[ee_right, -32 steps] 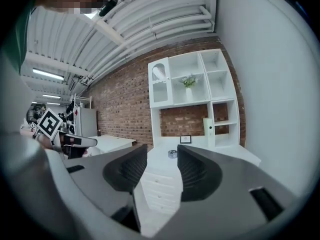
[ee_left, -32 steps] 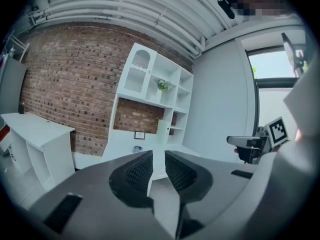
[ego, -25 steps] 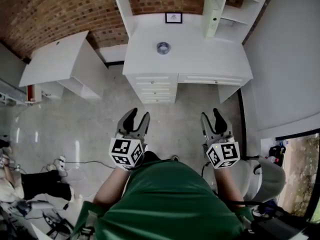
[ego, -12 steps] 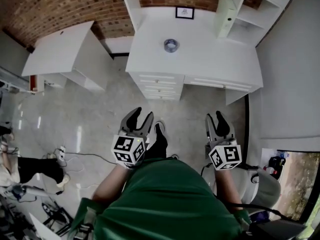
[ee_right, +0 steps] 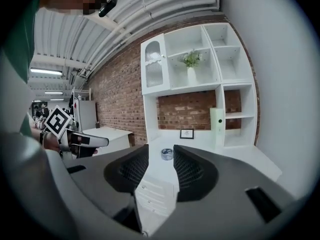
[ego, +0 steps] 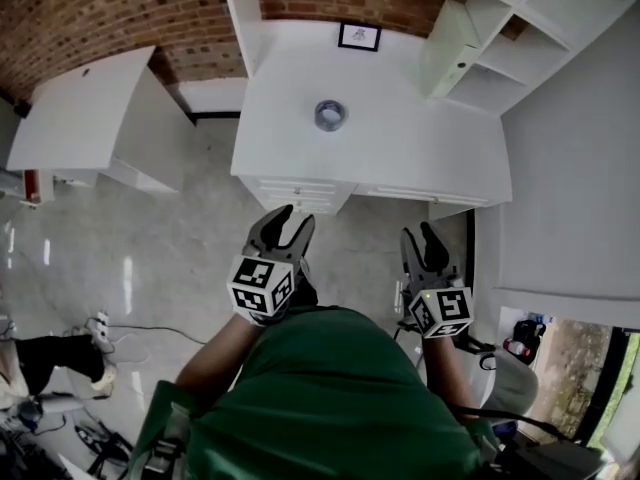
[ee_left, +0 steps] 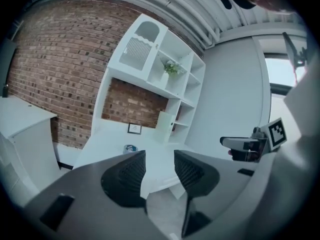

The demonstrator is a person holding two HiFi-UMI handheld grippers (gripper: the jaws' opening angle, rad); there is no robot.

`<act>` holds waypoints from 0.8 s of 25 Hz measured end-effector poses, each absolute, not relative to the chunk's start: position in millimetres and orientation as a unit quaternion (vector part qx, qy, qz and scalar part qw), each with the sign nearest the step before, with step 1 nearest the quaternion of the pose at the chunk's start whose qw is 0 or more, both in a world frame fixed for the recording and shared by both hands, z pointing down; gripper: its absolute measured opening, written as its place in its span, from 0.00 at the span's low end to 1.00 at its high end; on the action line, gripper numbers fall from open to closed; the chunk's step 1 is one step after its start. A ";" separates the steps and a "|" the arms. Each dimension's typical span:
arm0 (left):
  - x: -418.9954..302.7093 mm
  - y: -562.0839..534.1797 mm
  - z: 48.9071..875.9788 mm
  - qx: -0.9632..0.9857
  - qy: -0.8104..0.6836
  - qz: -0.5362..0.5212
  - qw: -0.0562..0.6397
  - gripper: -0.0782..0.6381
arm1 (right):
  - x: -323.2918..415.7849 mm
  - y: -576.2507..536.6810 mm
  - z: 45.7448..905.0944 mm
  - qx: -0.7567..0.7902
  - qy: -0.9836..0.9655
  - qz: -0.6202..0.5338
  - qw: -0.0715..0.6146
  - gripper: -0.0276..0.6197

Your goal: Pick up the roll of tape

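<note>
The roll of tape point(ego: 330, 115) lies on the white desk point(ego: 420, 153), well ahead of both grippers. The left gripper point(ego: 288, 221) gapes empty. The right gripper point(ego: 420, 236) has just been closing slightly, yet its jaws stand apart with nothing between them.

We're in a plain green short-sleeved shirt point(ego: 330, 398), fabric creased, sleeves point(ego: 170, 413) loose and ending above our elbows.
</note>
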State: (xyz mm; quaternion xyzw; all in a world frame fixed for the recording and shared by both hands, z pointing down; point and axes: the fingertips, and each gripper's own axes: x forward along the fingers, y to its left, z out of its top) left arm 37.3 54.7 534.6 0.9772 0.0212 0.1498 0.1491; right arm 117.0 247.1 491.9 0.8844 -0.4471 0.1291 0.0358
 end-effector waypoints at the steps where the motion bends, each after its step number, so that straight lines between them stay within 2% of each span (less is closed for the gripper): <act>1: 47.0 47.4 534.3 0.977 0.027 0.151 0.150 0.37 | 126.6 237.1 494.1 0.885 -0.444 0.137 0.040 0.30; 9: 74.0 -19.7 546.7 0.973 0.015 0.161 0.164 0.37 | 173.6 150.3 503.1 0.869 -0.463 0.162 0.058 0.25; 12: 73.3 -42.3 553.1 0.971 -0.002 0.169 0.168 0.37 | 182.6 124.0 506.0 0.857 -0.482 0.168 0.071 0.16; 20: 86.8 -62.2 568.4 0.964 -0.043 0.187 0.183 0.37 | 228.5 81.1 535.6 0.808 -0.535 0.208 0.136 0.19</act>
